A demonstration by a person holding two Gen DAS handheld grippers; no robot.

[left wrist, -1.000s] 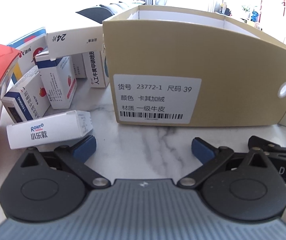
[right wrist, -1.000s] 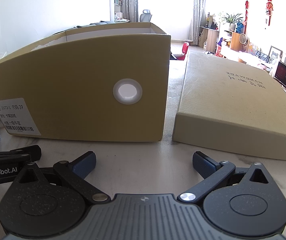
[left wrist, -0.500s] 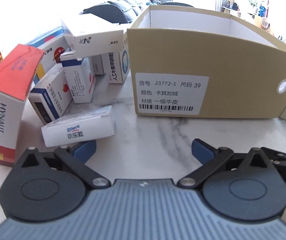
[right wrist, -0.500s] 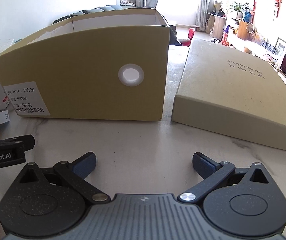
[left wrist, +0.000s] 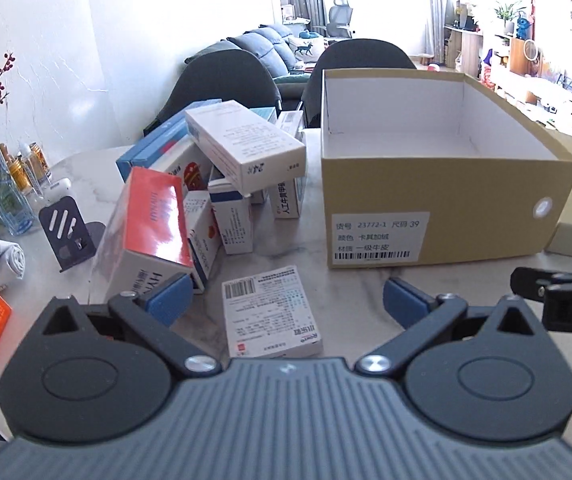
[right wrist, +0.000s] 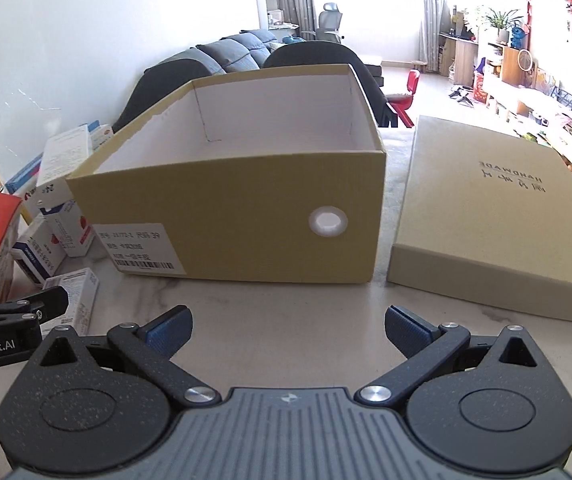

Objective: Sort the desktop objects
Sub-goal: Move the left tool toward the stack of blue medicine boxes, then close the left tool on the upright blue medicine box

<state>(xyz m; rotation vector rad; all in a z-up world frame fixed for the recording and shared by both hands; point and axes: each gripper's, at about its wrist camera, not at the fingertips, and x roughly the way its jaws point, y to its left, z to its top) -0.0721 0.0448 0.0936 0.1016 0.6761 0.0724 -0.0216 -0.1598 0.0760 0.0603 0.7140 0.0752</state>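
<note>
Both hand-held grippers have risen, spread wide, grasping nothing: left, right. One white carton lies between the left's fingers; beyond, one open shoebox, one lid right.

Open tan shoebox upright, interior empty; medicine boxes piled just left; small white carton flat in front.

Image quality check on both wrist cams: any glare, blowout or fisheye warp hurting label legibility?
Left wrist: windows at back blown out, straight edges of the shoe box bow, its label stays readable; red-topped carton shows sheen. Right wrist: same window glare, label small and soft, lid print legible but upside down.
</note>
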